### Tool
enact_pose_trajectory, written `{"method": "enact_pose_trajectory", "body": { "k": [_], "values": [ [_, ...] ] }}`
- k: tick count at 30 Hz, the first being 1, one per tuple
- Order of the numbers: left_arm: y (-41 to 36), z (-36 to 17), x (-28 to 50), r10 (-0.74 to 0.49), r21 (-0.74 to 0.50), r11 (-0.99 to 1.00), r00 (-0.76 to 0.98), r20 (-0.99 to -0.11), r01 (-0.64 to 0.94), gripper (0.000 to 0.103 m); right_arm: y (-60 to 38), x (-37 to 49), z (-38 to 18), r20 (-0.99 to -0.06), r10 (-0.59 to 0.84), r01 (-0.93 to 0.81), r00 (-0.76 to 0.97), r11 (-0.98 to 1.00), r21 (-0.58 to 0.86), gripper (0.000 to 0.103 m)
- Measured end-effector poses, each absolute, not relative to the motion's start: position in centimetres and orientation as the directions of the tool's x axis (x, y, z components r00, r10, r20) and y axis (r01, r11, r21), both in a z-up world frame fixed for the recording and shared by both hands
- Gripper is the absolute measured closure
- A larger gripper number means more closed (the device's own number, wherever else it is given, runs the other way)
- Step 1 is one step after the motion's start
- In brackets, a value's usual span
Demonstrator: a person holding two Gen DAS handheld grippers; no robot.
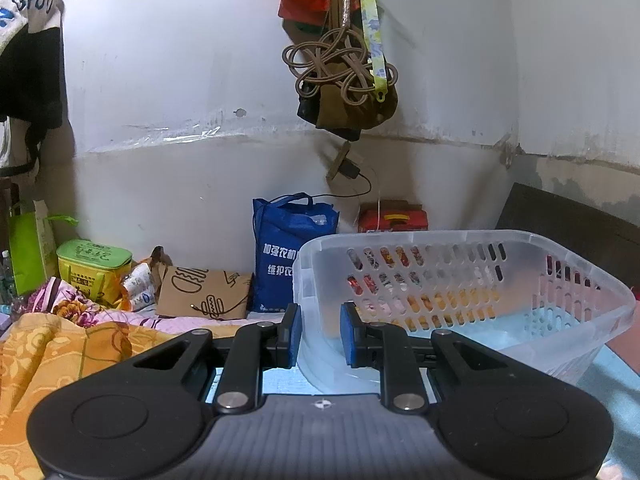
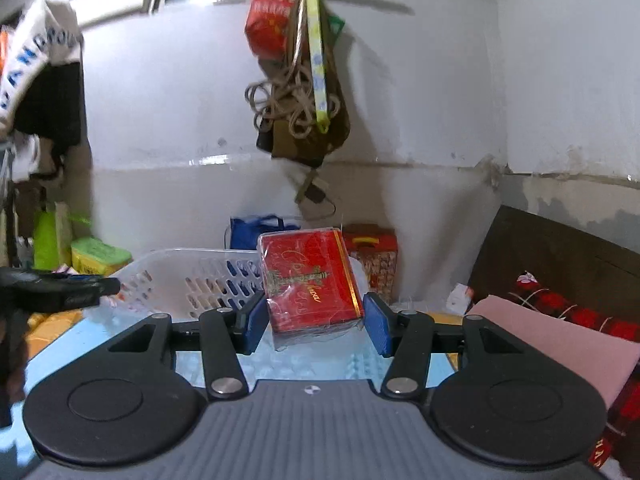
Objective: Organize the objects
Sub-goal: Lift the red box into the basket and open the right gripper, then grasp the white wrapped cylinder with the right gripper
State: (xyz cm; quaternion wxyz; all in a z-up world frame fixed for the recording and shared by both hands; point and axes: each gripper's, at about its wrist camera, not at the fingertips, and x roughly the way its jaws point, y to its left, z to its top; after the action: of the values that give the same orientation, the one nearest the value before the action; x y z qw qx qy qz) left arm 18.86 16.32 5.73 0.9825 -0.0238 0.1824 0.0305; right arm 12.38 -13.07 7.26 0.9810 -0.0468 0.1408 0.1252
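Right gripper: my pads are clamped on a red box, one blue pad against each side; it hangs tilted, clear of the bed.
Left gripper: my jaws are drawn close together around the near corner wall of the basket, one pad outside it, one inside; I judge this a steadying hold, though I cannot tell how hard the pads press.
Red box: wrapped in clear film, gold print on its face, just this side of the basket rim in the right view.
Basket: pale, slotted plastic, sitting on the light blue sheet; its floor looks bare as far as the left view shows it.
Done: as I judge it, one box picked up and brought near the basket.
Left: setting this box inside; nothing looks sorted into the basket yet.
Further off: a pink cloth lies to my right; a blue bag and a second red box stand by the wall behind the basket. Whether these belong to the job I cannot say.
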Motion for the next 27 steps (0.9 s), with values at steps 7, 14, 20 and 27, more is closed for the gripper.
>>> {"method": "enact_pose_trajectory", "body": {
  "k": [7, 14, 20, 27],
  "values": [
    [16.6, 5.6, 18.8, 0.039, -0.046, 0.997, 0.934, -0.356, -0.059, 0.078, -10.2, 17.5, 6.4, -0.37, 0.147, -0.177, 0.917, 0.983, -0.049, 0.048],
    [16.5, 5.6, 18.7, 0.042, -0.04, 0.997, 0.936, -0.35, -0.06, 0.078, -9.6, 17.6, 5.5, -0.283, 0.045, -0.08, 0.958, 0.991, -0.112, 0.002],
    [16.4, 5.7, 18.6, 0.045, -0.036, 0.997, 0.936, -0.35, -0.062, 0.078, -12.6, 13.0, 5.3, -0.24, 0.06, -0.076, 0.969, 0.995, -0.06, 0.0],
    [16.2, 5.8, 18.5, 0.051, -0.034, 0.997, 0.936, -0.349, -0.067, 0.078, -17.1, 2.9, -0.4, -0.233, 0.109, -0.096, 0.966, 0.993, 0.067, 0.0]
  ]
}}
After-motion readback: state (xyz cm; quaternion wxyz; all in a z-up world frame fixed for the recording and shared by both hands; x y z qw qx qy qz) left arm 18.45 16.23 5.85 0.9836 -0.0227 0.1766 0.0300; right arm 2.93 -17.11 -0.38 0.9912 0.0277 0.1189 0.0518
